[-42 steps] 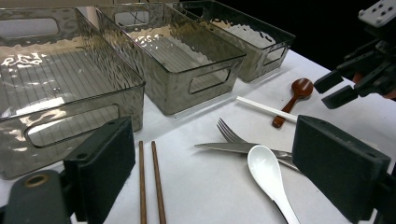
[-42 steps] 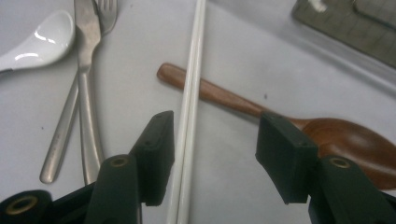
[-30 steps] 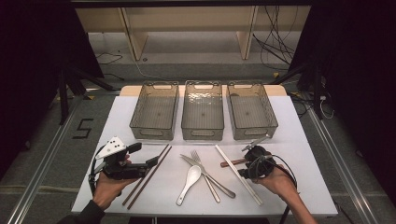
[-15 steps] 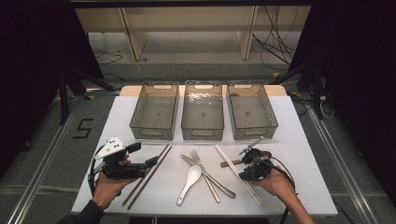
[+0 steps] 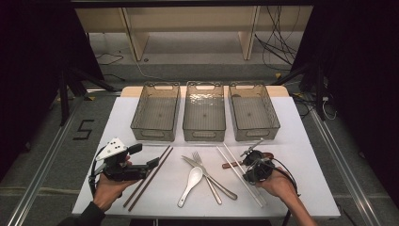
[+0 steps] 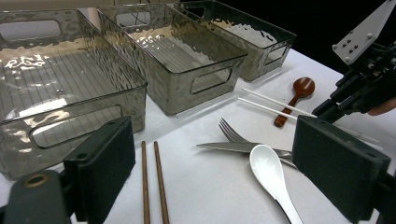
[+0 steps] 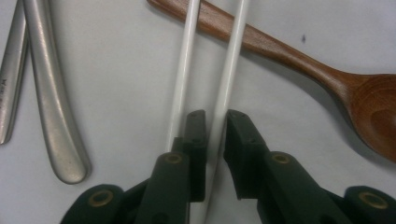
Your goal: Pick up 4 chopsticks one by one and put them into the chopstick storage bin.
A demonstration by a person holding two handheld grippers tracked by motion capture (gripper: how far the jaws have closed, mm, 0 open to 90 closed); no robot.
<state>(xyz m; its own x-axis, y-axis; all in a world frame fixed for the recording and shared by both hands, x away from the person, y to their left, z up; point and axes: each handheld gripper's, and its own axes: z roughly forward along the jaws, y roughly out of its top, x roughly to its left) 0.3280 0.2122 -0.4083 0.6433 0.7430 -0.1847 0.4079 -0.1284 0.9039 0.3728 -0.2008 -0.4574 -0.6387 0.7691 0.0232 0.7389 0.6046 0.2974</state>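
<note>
The right tool (image 7: 212, 154) has come down over the pair of white chopsticks (image 5: 240, 174), which lie side by side on the table (image 5: 306, 197) to the right of the other cutlery, crossing over the handle of a wooden spoon (image 7: 299, 60). Its jaws have just been closing, and in the right gripper view they stand narrow with one white stick between them; the second stick lies just outside the left jaw, so the grip seems set to take only one of the pair, though whether the pads already press on it is hard to tell. The left tool (image 5: 127, 165) hangs wide and empty near the brown chopsticks (image 5: 148, 178), likely waiting its turn. A fork (image 5: 207, 176), a knife (image 5: 209, 176) and a white spoon (image 5: 190, 184) overlap in the middle of the table. Three clear bins (image 5: 203, 113) stand empty in a row along the far side, probably one for each kind of utensil, which would explain why the sticks are being picked first from the near edge.
</note>
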